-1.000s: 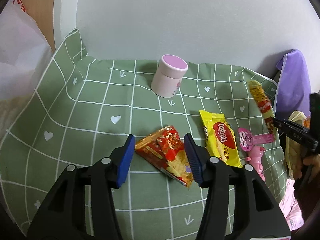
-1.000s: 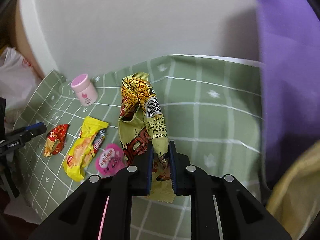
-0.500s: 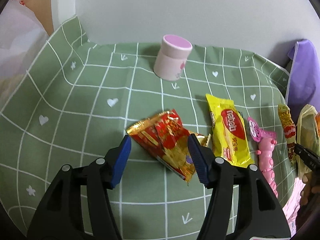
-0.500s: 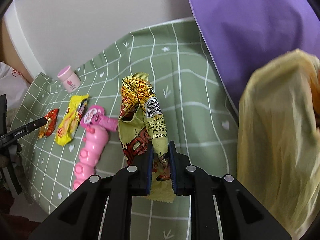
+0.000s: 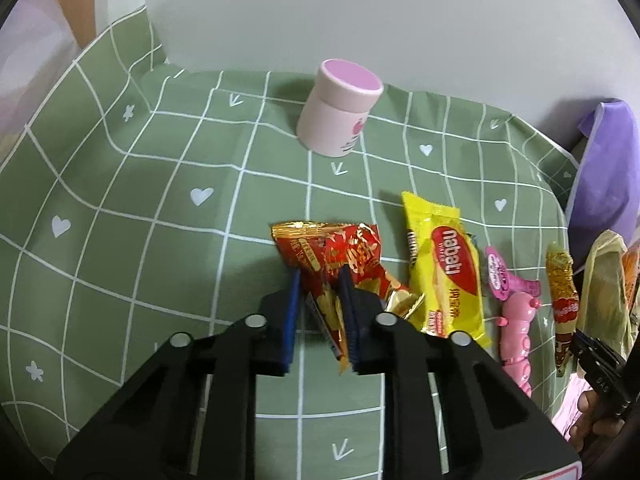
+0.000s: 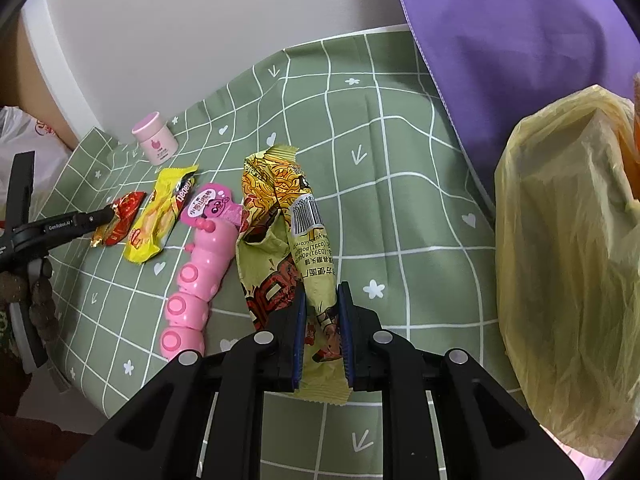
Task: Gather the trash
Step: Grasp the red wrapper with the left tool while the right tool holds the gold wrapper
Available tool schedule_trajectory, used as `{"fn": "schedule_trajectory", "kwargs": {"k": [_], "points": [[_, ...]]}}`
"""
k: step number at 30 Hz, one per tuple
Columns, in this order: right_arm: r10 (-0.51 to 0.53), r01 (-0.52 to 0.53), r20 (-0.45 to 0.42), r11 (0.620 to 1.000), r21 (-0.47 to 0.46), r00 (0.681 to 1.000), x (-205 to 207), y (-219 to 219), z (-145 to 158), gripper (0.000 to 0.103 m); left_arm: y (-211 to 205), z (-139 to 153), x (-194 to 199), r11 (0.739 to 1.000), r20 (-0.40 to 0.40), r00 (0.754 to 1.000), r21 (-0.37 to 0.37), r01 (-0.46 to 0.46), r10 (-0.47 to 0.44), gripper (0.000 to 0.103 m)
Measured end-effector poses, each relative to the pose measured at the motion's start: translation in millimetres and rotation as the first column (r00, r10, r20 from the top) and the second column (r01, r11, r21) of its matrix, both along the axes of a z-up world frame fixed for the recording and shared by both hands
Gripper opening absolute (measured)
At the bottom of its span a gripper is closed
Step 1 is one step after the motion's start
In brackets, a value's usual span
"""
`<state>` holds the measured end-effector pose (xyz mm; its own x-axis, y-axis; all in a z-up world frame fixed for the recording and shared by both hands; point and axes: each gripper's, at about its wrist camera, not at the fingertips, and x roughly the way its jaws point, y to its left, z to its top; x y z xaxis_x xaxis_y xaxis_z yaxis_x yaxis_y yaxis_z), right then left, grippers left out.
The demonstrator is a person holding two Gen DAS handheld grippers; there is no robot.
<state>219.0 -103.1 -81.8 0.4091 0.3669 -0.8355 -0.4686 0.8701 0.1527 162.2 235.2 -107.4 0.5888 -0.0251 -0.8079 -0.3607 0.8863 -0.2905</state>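
My left gripper (image 5: pixel 320 280) is shut on a red and gold snack wrapper (image 5: pixel 344 256) that lies on the green checked cloth (image 5: pixel 160 240). It also shows in the right wrist view (image 6: pixel 120 216). My right gripper (image 6: pixel 320 296) is shut on a yellow noodle wrapper (image 6: pixel 280 220) and holds it above the cloth, left of a yellow plastic trash bag (image 6: pixel 568 248). A yellow wafer packet (image 5: pixel 444 268) lies right of the red wrapper.
A pink caterpillar toy (image 6: pixel 200 264) lies between the wafer packet and the noodle wrapper. A pink-lidded jar (image 5: pixel 340 108) stands near the wall. A purple cloth (image 6: pixel 520 40) hangs at the right. A white plastic bag (image 6: pixel 24 140) is at the far left.
My left gripper has closed on the red wrapper. My right gripper has carried the noodle wrapper closer to the yellow bag.
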Motion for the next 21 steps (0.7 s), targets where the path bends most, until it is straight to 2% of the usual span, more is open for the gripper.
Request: {"fn": "schedule_trajectory", "kwargs": {"k": [3, 13, 21], "points": [[-0.002, 0.002, 0.0, 1.0, 0.001, 1.0, -0.2, -1.5, 0.4, 0.016, -5.1, 4.9, 0.0, 1.0, 0.024, 0.999, 0.0, 0.027, -0.027, 0.013], [-0.007, 0.007, 0.021, 1.0, 0.009, 1.0, -2.4, -3.2, 4.9, 0.016, -20.4, 32.4, -3.6, 0.993, 0.104, 0.988, 0.045, 0.108, -0.112, 0.012], [-0.036, 0.035, 0.087, 0.999, 0.01, 0.996, -10.9, -13.5, 28.1, 0.016, -48.8, 62.2, 6.9, 0.974, 0.178, 0.959, 0.082, 0.211, -0.222, 0.012]]}}
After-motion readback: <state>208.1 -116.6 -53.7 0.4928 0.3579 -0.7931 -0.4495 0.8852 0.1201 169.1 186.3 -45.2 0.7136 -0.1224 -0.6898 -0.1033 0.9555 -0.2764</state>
